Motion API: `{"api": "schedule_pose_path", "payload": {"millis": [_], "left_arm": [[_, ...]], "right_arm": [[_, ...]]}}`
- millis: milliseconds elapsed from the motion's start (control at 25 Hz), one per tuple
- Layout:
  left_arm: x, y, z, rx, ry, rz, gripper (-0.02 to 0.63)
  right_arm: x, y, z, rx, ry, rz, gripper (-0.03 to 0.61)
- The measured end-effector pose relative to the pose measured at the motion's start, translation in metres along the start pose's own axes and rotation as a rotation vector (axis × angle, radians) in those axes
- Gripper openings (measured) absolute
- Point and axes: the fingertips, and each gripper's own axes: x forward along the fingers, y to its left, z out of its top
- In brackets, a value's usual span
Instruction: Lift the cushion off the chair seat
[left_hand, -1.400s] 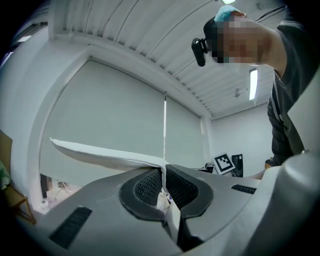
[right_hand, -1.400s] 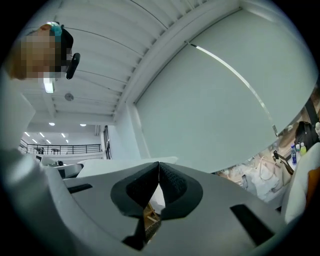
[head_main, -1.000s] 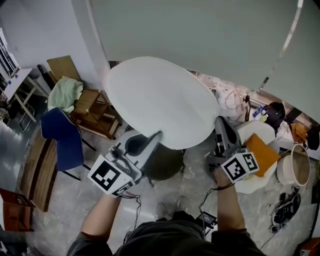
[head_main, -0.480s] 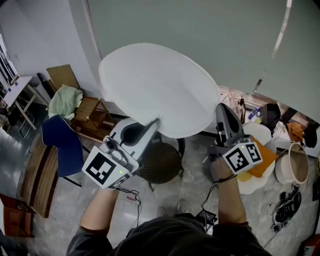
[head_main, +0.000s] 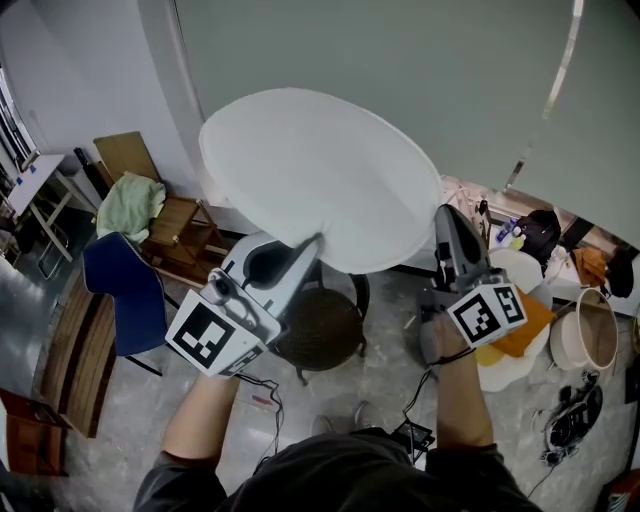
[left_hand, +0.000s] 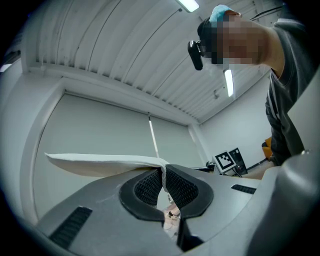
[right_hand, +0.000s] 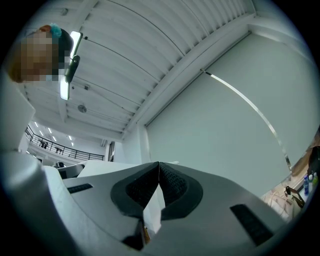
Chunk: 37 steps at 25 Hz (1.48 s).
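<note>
The large round white fabric cushion (head_main: 315, 175) is held in the air above the dark round woven chair seat (head_main: 325, 325), apart from it. Its near rim is pinched in two places: the left gripper (head_main: 318, 240) is closed on a thin fold of the edge, and the right gripper (head_main: 442, 212) is pressed almost fully together on another part of the rim. Since only thin edge fabric is gripped, both pinches are best held firm and the grippers moved together at equal height, so that the disc is neither stretched nor tipped out of the grip.
</note>
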Motion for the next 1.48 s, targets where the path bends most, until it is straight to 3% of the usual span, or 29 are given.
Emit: {"api": "schedule_pose_path", "payload": {"millis": [440, 600, 800, 960, 1480], "left_arm": [[0.005, -0.005, 0.011, 0.003, -0.050, -0.023, 0.023], [0.003, -0.001, 0.006, 0.015, -0.021, -0.010, 0.023], [0.005, -0.004, 0.014, -0.007, -0.061, -0.022, 0.023], [0.002, 0.000, 0.006, 0.009, -0.021, -0.008, 0.023], [0.003, 0.001, 0.005, 0.016, -0.019, -0.002, 0.023]], "right_arm": [[0.000, -0.001, -0.001, -0.008, -0.008, -0.001, 0.014], [0.000, 0.000, 0.002, -0.013, -0.008, -0.006, 0.014], [0.000, 0.000, 0.004, -0.015, -0.013, -0.003, 0.014], [-0.001, 0.001, 0.004, -0.015, -0.015, -0.007, 0.014], [0.000, 0.001, 0.004, -0.019, -0.013, -0.007, 0.014]]}}
